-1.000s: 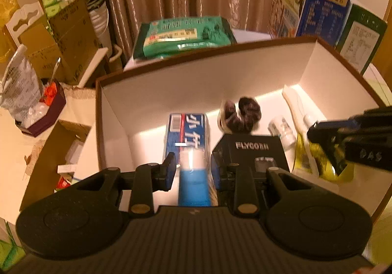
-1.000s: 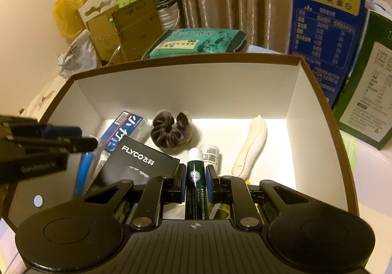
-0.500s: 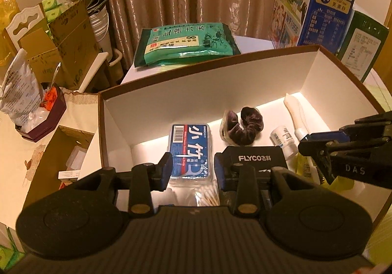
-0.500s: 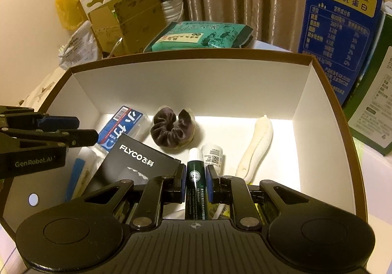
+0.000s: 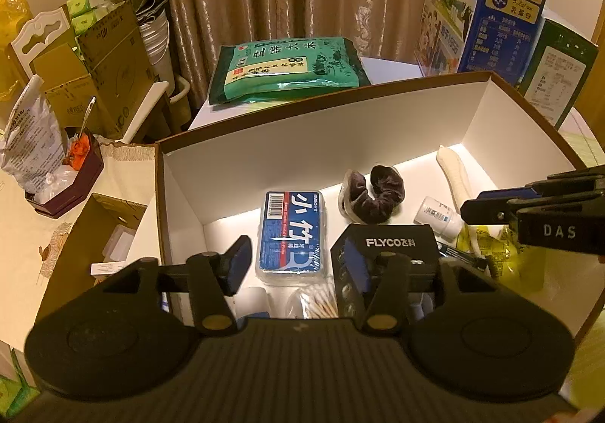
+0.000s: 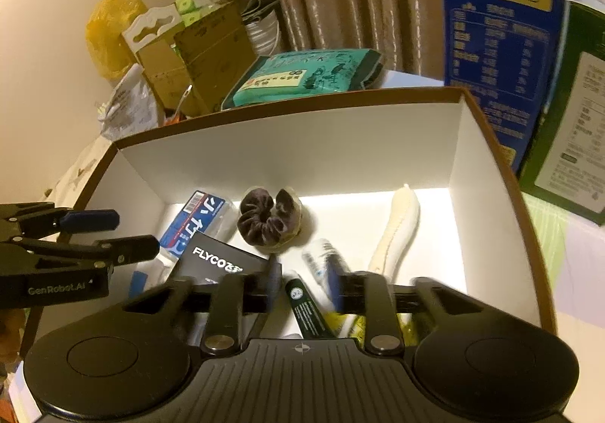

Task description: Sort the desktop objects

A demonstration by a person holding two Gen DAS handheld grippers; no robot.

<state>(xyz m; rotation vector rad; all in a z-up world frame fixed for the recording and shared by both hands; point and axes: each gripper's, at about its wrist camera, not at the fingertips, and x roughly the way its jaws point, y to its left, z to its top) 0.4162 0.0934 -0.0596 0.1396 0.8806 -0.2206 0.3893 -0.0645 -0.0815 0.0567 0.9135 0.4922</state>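
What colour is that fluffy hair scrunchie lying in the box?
Dark brown, velvety. The scrunchie shows best in the left wrist view.

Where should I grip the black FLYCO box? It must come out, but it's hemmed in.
Judging by its pose, take the FLYCO box across its two long side edges, coming from above: it lies flat, the blue floss case beside it.

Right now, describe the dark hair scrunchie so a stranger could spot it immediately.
Find the big white-lined box with the brown rim. On its floor near the back wall, between the blue floss case and the long cream-coloured piece, lies the scrunchie: the only soft, dark, ruffled fabric ring there.
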